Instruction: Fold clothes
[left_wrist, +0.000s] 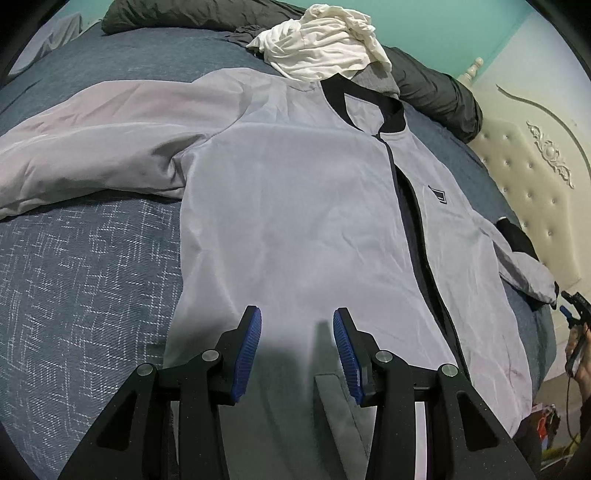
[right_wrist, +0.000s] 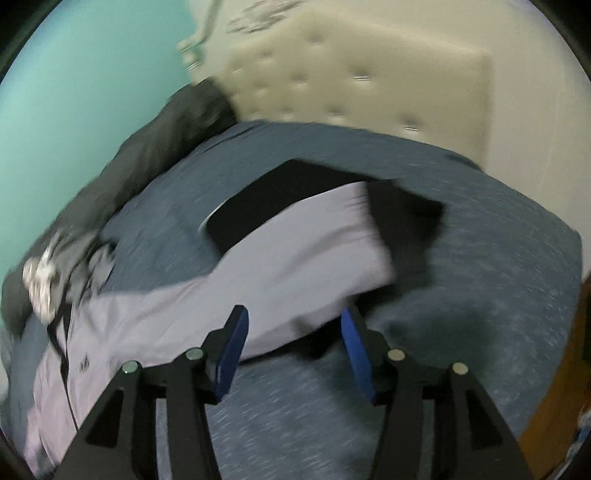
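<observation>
- My left gripper (left_wrist: 297, 317) hangs above the lower hem of the light grey jacket (left_wrist: 295, 206), its blue pads (left_wrist: 248, 343) spread wide with nothing between them.
- The jacket lies face up on the blue bedspread (left_wrist: 85, 280), spread flat, its zip partly undone so that a dark strip of lining shows down the front.
- Its black collar (left_wrist: 369, 99) points toward the far end of the bed, and one sleeve (left_wrist: 85, 147) stretches out to the left across the bedspread.
- A small dark label (left_wrist: 437, 195) sits on the chest panel just right of the zip.
- A crumpled white garment (left_wrist: 325, 44) lies past the collar, overlapping the jacket's shoulder, with a dark grey duvet (left_wrist: 439, 92) bunched behind it.
- My right gripper (right_wrist: 293, 321) is over the jacket's other sleeve (right_wrist: 303, 243); its jaws stand apart and I see no cloth pinched in them.
- That sleeve runs from the jacket body out toward the cream tufted headboard (right_wrist: 369, 74) and ends in a black cuff (right_wrist: 406, 218).
- The right wrist view is smeared by motion, so I think the dark flat shape (right_wrist: 266, 199) beside the sleeve is more black fabric, but I cannot tell for certain.
- In the left wrist view the right gripper (left_wrist: 574, 302) shows at the far right edge, beyond the sleeve end.
</observation>
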